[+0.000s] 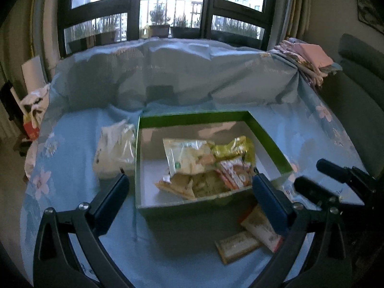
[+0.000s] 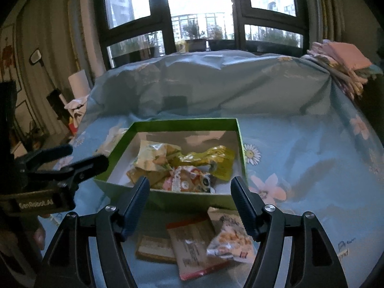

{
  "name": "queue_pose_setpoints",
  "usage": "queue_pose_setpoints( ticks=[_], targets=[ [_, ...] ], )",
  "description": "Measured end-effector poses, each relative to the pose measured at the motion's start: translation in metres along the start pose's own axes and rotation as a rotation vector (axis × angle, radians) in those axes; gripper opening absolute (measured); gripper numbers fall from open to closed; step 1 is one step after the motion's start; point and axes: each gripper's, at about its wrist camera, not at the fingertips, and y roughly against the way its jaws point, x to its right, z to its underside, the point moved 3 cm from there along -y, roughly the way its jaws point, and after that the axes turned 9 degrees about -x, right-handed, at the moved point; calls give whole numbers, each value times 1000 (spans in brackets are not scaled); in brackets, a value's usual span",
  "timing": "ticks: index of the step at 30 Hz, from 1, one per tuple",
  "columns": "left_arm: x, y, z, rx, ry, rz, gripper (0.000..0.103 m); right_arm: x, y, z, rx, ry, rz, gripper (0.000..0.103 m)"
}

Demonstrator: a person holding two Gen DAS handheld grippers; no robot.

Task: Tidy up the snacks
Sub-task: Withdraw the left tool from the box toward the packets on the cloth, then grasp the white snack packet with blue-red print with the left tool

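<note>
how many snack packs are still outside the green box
4: three in front of the green box — a tan bar, a red-edged packet, a clear bag — and a white bag left of it. More may be hidden.

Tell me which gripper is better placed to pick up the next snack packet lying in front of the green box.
Probably the right gripper. Its open, empty jaws stand directly over the loose packets in front of the green box. In the left wrist view, those packets sit low and off toward the right finger of the left gripper, also open.

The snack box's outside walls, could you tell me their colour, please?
Green box walls, white inside; clearest in the right wrist view.
</note>
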Motion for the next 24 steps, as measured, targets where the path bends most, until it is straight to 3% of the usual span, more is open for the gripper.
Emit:
queue_pose_setpoints(
  ticks=[6, 10, 14, 19, 24],
  targets=[
    [0, -9, 22, -74, 14, 58, 103, 21, 11, 25, -9, -61, 2, 71],
    [5, -19, 37, -151, 36, 184, 103, 41, 13, 47, -38, -112, -25, 71],
    [11, -27, 51, -212, 48, 241, 103, 57, 13, 64, -62, -162, -45, 71],
    [15, -36, 64, -267, 59, 261, 103, 58, 7, 85, -96, -164, -105, 71],
    [21, -41, 70, -293, 86, 377, 103, 54, -2, 96, -115, -139, -121, 71]
  ],
)
